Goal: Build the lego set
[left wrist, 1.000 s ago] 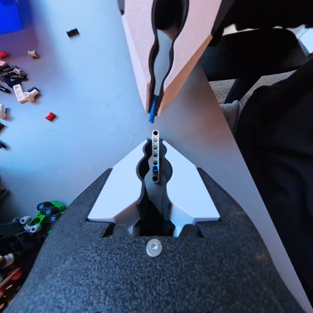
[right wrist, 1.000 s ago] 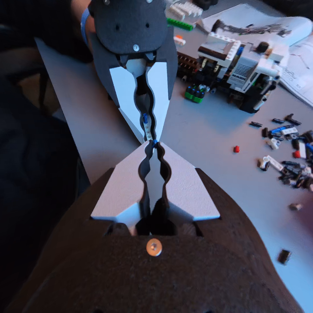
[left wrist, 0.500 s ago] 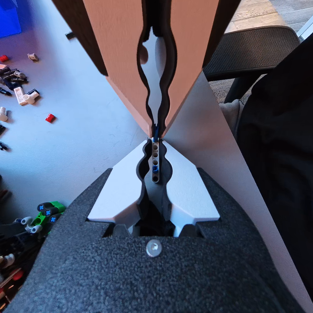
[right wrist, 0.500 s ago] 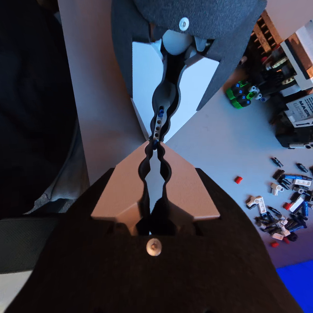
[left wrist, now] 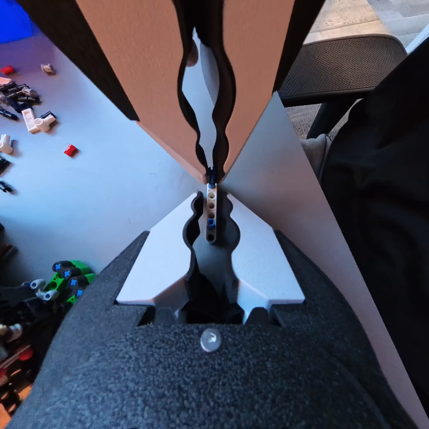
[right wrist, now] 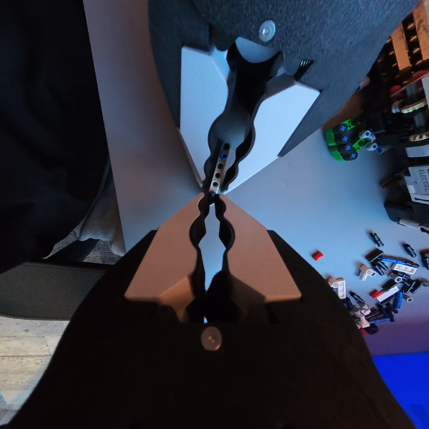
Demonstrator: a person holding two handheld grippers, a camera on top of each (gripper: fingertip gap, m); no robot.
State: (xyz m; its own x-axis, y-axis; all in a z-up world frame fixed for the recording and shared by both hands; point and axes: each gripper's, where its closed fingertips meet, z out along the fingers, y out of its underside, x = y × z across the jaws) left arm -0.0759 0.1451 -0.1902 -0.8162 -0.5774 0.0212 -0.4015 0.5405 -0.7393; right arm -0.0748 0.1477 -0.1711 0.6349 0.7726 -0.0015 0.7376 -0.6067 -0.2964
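My left gripper (left wrist: 212,196) is shut on a light grey beam with a row of holes (left wrist: 211,209), which sticks out past the fingertips. One blue pin (left wrist: 210,222) sits in a hole near the beam's inner end. My right gripper (left wrist: 212,177) comes in from the top, shut on a second blue pin (left wrist: 211,173) that touches the beam's outer end hole. In the right wrist view my right gripper (right wrist: 211,197) holds this second pin (right wrist: 211,199) against the beam (right wrist: 219,167), tip to tip with the left gripper (right wrist: 214,184).
Both grippers hover over the grey table (left wrist: 92,197) near its edge. A part-built truck model (right wrist: 413,162) with a green piece (right wrist: 341,141) stands nearby. Loose small pieces (right wrist: 383,285) and a red piece (left wrist: 70,149) lie scattered. A mesh chair (left wrist: 336,69) stands beyond the edge. My left and right fingertips are right by each other. From either gripper's tips it is about 12 cm to the red piece (left wrist: 70,149). The right camera catches it too, in the right wrist view (right wrist: 318,256).
My right gripper turned and moved in with the blue pin, from a gap away to touching the beam's end hole. The left gripper held still with the beam.
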